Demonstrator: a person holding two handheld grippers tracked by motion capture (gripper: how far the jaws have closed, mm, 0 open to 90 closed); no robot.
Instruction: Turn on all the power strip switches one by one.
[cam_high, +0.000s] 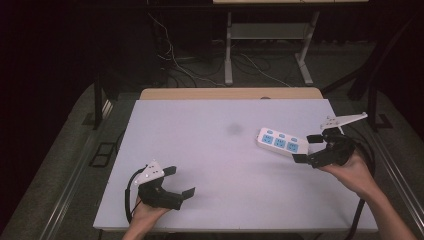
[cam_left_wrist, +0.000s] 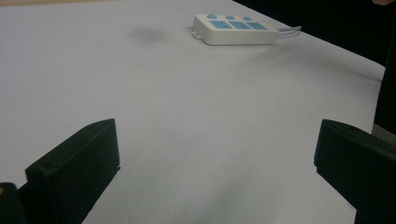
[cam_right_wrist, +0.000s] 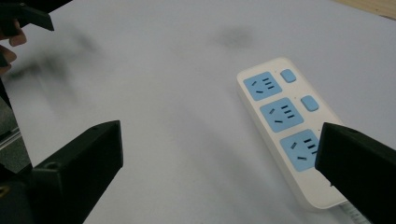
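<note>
- Starting nearest the person, the left gripper (cam_high: 176, 183) rests low at the near left of the white table (cam_high: 210, 165), its jaws spread wide with nothing between them.
- Ahead of those jaws, in the left gripper view (cam_left_wrist: 210, 154), lies bare tabletop; the power strip (cam_left_wrist: 234, 29) sits well apart, forward and off to that gripper's right, across most of the table.
- The right gripper (cam_high: 308, 148) is plainly the nearer one: its jaws stand apart and empty, just beside the strip's near end, one jaw to each side of that end as seen from above. Whether either jaw touches the casing cannot be told.
- The power strip (cam_high: 279, 142) lies flat, sockets up, at the right of the table. Its long axis runs away from the right gripper toward the table's middle, roughly in line with that gripper's reach, so a grasp there would close across the narrow width of the end, as I judge it.
- The right gripper view shows what the high view is too small to give: three blue sockets in a row on the power strip (cam_right_wrist: 285, 121), with small blue buttons beside them, and one jaw overlapping the nearest socket.
- The left gripper view alone shows a pale cord (cam_left_wrist: 289, 31) leaving the strip's far end, on the right gripper's side.
- Farthest off, a faint dark smudge (cam_high: 234, 128) marks the table beyond the strip's free end.
</note>
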